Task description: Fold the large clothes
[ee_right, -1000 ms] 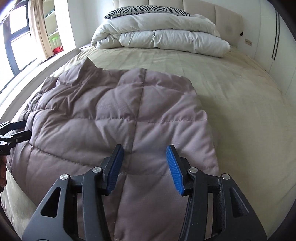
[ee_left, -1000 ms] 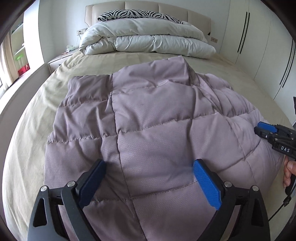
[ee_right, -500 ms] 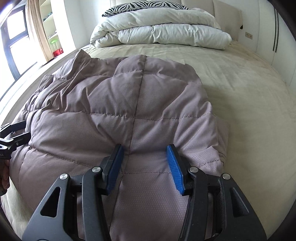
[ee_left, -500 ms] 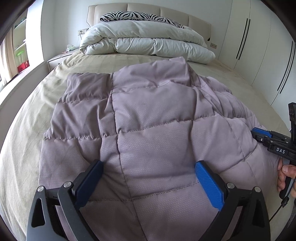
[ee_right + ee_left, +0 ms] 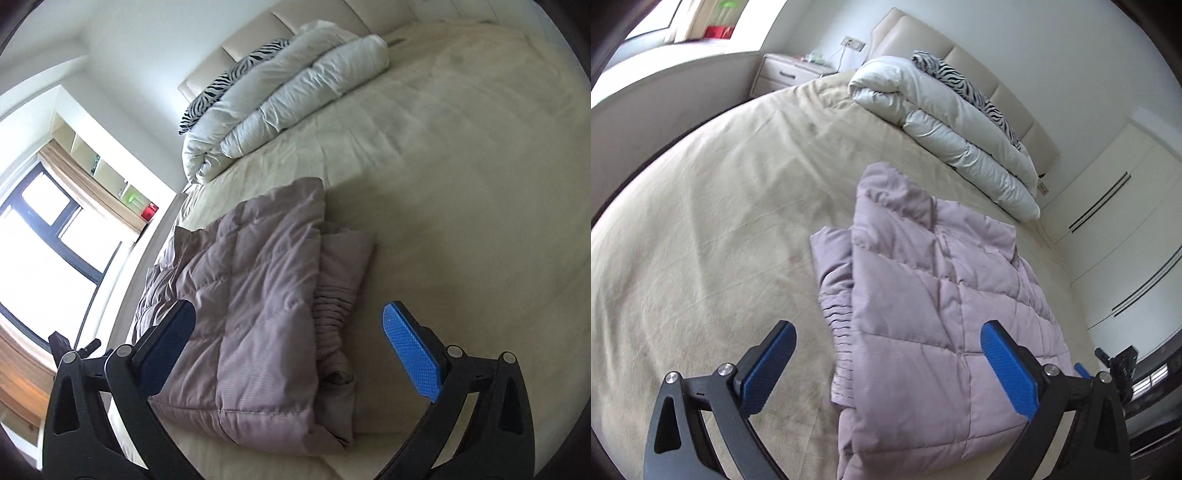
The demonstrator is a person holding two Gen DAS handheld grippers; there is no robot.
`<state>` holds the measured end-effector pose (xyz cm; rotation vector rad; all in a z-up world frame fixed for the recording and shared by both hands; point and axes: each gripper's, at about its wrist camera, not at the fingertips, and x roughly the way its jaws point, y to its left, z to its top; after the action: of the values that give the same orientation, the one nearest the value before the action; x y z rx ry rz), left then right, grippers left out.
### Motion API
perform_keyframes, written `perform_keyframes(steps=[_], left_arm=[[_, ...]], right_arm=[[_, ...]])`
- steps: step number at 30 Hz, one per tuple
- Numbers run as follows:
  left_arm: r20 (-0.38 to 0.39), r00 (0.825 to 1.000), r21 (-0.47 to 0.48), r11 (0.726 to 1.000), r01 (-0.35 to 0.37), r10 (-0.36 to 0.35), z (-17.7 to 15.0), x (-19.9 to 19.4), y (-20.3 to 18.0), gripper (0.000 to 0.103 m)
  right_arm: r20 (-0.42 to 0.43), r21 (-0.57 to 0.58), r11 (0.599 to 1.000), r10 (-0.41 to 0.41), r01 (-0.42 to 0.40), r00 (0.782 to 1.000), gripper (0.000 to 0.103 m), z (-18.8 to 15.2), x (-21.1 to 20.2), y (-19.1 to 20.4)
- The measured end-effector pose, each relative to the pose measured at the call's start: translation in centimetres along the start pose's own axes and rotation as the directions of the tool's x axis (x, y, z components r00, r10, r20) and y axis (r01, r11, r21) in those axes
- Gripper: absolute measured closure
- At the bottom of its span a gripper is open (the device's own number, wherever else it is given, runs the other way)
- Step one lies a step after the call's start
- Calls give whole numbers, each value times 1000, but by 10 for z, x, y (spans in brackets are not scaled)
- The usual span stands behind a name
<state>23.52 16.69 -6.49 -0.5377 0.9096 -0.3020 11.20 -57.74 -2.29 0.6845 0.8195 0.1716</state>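
A mauve quilted jacket (image 5: 942,295) lies folded into a thick long bundle on the beige bed (image 5: 701,221). My left gripper (image 5: 886,332) is open and hovers over the bundle's left edge, its left pad above bare sheet, touching nothing. In the right wrist view the jacket (image 5: 251,295) lies under my right gripper (image 5: 288,310), whose jaws are opening wide. Their pads stand off the fabric, the right one over bare bed (image 5: 461,184). Each gripper shows as a small dark shape at the other view's edge: right gripper (image 5: 1115,362), left gripper (image 5: 74,343).
A rolled white duvet (image 5: 945,129) and a zebra pillow (image 5: 960,81) lie at the headboard. A nightstand (image 5: 783,74) stands at the bed's far left, wardrobe doors (image 5: 1126,221) on the right, and a window (image 5: 37,240) beside the bed. Bare sheet stretches on both sides of the jacket.
Both views have rolled and swung outward, so the jacket sits off to one side in each. The right jaws have spread much wider. The left jaws stay open.
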Motion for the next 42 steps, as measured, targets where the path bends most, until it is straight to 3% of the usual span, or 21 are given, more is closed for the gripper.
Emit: perform_keyframes(steps=[4,10,16,20,23,24,27,28,32,34,37,42], left_arm=[[-57,995,-135,988,69,-77,0,12,36,0],[-134,973,-221,963,156,-189,-6,37,55,0],[-160,951,-273,938,215,-264,7,57,60,0],[-228,938,-248,947,203,-261,16,73,51,0],[-263,921,-230,946,228,-286,20,83,45,11],[-281,912,-242,942,233,-298,20,88,44,26],[-290,903,-265,934,241,-316,18,97,42,39],[-287,904,-269,932,243,-318,17,98,41,43],[-274,913,-236,941,241,-302,14,90,34,62],[-273,920,-194,953,233,-280,17,82,22,72],[-262,929,-154,962,228,-262,19,63,6,75],[-222,944,-103,968,227,-245,11,17,-9,76]], right_arm=[[-58,150,982,125,-115,990,0,0,23,-33],[-204,228,957,226,-179,952,0,-5,89,-41],[-245,250,943,280,-218,928,0,0,121,-39],[-331,200,954,282,-225,900,0,6,140,-29],[-370,170,959,276,-227,887,0,8,154,-21],[-381,158,962,267,-223,885,0,8,159,-18],[-411,120,974,227,-195,883,8,10,175,-8],[-414,116,974,225,-194,882,14,11,181,-5],[-400,118,976,217,-185,891,27,11,192,2],[-385,87,981,191,-171,903,39,7,186,10],[-334,26,988,153,-153,930,54,4,170,32],[-286,-73,988,113,-140,952,63,-11,138,77]])
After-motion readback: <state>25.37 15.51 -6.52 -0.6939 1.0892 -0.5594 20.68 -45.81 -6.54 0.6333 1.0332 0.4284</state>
